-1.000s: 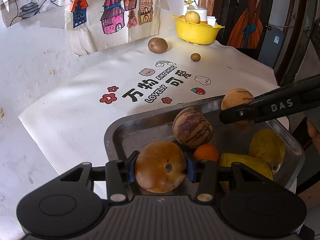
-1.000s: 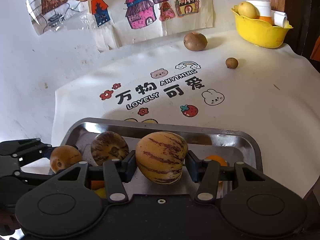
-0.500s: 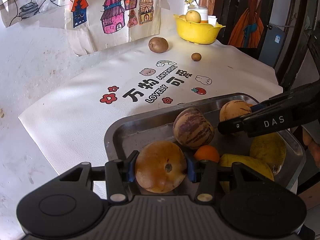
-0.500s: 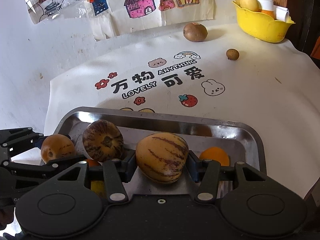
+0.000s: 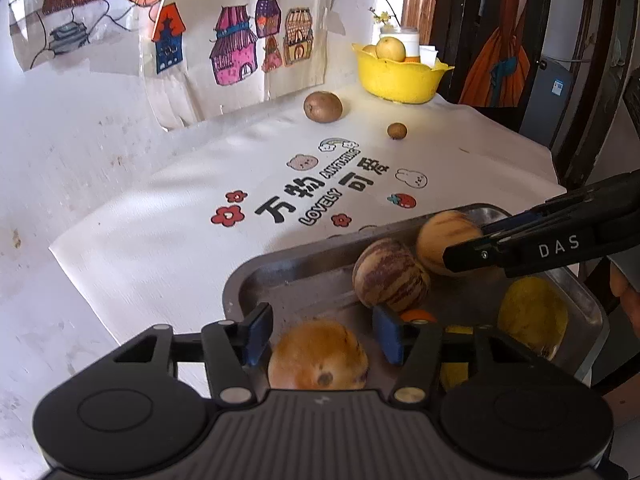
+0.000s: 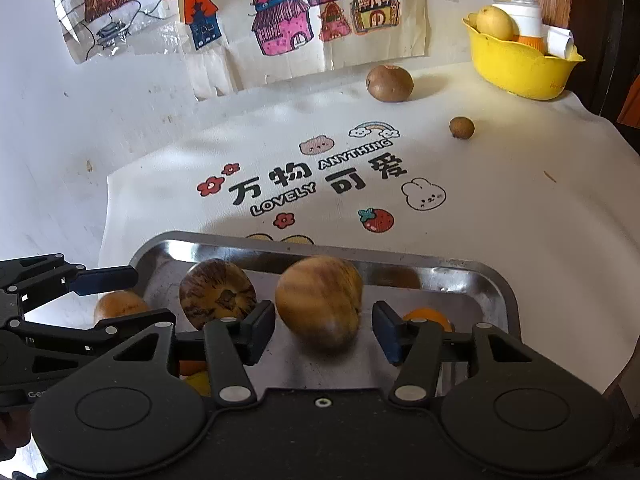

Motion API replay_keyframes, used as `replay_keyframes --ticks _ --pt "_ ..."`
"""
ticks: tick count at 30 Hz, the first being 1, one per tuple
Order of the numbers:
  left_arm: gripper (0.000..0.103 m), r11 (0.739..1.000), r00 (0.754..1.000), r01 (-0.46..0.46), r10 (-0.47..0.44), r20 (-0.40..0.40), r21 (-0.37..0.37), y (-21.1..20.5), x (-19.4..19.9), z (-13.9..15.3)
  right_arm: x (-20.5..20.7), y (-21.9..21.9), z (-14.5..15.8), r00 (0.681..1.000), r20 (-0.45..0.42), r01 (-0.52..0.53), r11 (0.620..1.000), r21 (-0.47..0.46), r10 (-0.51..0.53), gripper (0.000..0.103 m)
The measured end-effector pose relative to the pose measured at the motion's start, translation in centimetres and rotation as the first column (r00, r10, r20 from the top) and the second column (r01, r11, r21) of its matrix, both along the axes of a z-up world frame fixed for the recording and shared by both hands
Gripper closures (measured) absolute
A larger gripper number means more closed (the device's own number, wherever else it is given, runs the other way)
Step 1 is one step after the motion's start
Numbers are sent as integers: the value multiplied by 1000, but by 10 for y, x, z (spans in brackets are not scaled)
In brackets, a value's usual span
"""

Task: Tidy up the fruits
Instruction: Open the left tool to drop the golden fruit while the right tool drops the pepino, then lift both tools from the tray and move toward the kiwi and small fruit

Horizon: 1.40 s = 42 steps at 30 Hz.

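Observation:
A steel tray (image 5: 256, 280) (image 6: 492, 280) holds several fruits. My left gripper (image 5: 322, 336) is open over the tray's near corner; an orange-brown round fruit (image 5: 318, 356) lies loose between its spread fingers. My right gripper (image 6: 324, 332) is open too, with a pale striped melon (image 6: 318, 304) (image 5: 440, 240) blurred and loose between its fingers inside the tray. A darker purple-striped melon (image 5: 390, 276) (image 6: 218, 294), a small orange (image 5: 418, 314) (image 6: 426, 316) and yellow fruits (image 5: 532, 316) also lie in the tray.
On the printed white mat (image 6: 480, 200), a brown kiwi-like fruit (image 6: 390, 82) and a small brown fruit (image 6: 461, 127) lie at the back. A yellow bowl (image 6: 520, 64) with a pear and a jar stands at the far right corner. Drawings hang on the wall.
Both grippers have opened. The orange-brown fruit dropped out of the left jaws and the striped melon out of the right jaws, both into the tray.

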<state>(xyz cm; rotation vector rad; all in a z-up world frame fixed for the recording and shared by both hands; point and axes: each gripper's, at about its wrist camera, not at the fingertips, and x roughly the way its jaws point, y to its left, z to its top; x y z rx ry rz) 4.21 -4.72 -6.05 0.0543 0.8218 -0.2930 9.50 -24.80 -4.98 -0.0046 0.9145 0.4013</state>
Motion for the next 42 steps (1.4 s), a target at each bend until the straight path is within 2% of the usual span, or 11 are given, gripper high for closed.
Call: replay_keyframes --ticks 4,9,15,23,28,42 --pt "38 1000 1000 -5 5 12 -8 1 -1 5 -3 -1 8 1000 18 11 1000 15 -11 35" --pt "22 1000 999 -12 13 33 -16 2 -2 12 -9 -3 24 998 52 20 999 41 -22 20" --pt "13 999 998 -22 24 57 -41 4 2 25 -13 -16 47 994 84 54 993 109 -63 7" --pt "1 996 995 -41 48 89 -82 7 11 40 -19 -23 70 989 122 71 989 129 -87 1" --pt "1 993 994 -55 65 93 -101 8 18 46 -27 -21 81 986 149 58 990 125 -77 1" --pt "1 994 985 -49 64 160 -97 8 39 72 -26 -28 102 976 199 68 990 126 -92 1"
